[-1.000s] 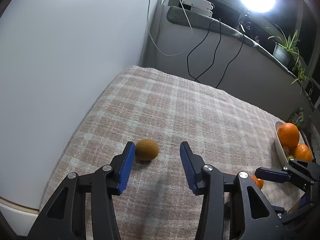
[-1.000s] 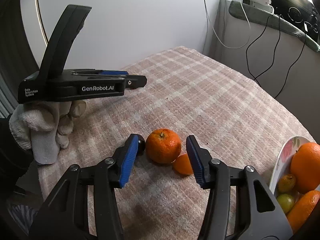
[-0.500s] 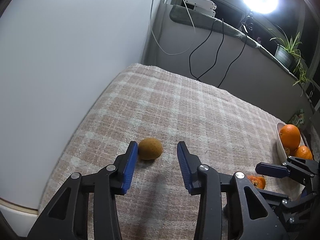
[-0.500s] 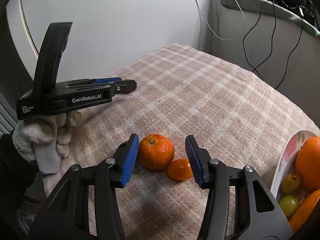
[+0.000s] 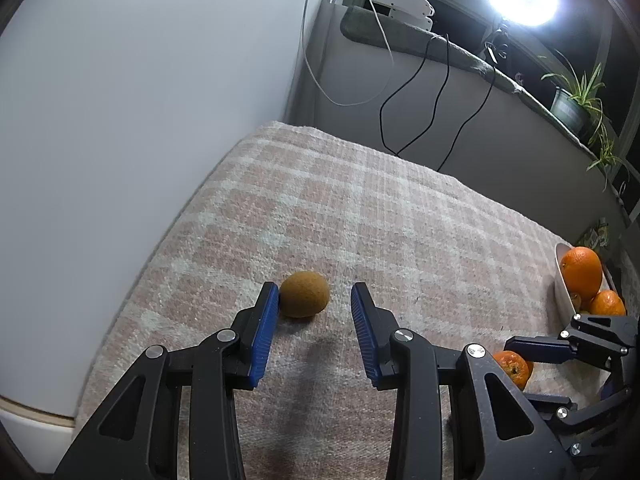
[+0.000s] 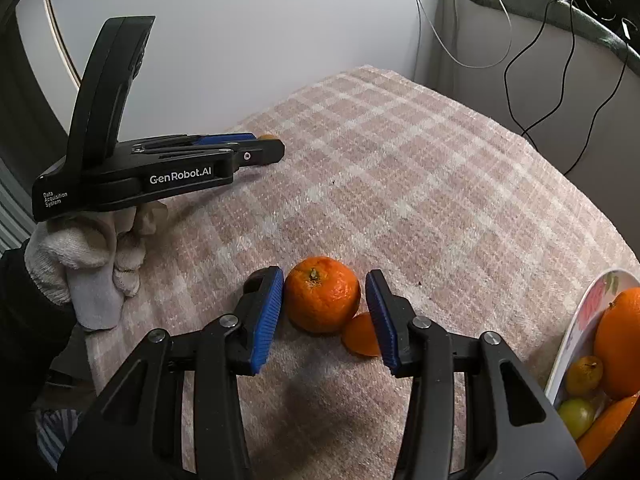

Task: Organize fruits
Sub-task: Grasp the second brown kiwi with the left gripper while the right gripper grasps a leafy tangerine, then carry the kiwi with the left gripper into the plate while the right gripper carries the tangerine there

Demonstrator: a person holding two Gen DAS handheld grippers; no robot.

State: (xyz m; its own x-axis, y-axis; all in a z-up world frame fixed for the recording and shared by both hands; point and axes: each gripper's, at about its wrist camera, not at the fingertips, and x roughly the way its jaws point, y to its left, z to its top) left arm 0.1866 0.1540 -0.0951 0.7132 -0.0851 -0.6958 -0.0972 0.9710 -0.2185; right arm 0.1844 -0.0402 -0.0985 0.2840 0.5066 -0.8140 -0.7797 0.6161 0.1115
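We are holding both claws apart, the right claw [image 6: 325, 316] straddling a firm, light mandarin [image 6: 322, 299] we should be pinching mid-girth, the left claw [image 5: 314, 330] nearing a kiwi [image 5: 305, 293] on the worktop [image 5: 400, 232].

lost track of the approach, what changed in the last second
Both grippers eased forward: the left gripper now flanks the kiwi, the right gripper brackets the mandarin. Both stay open, nothing grasped. Fruits, bowl unmoved.
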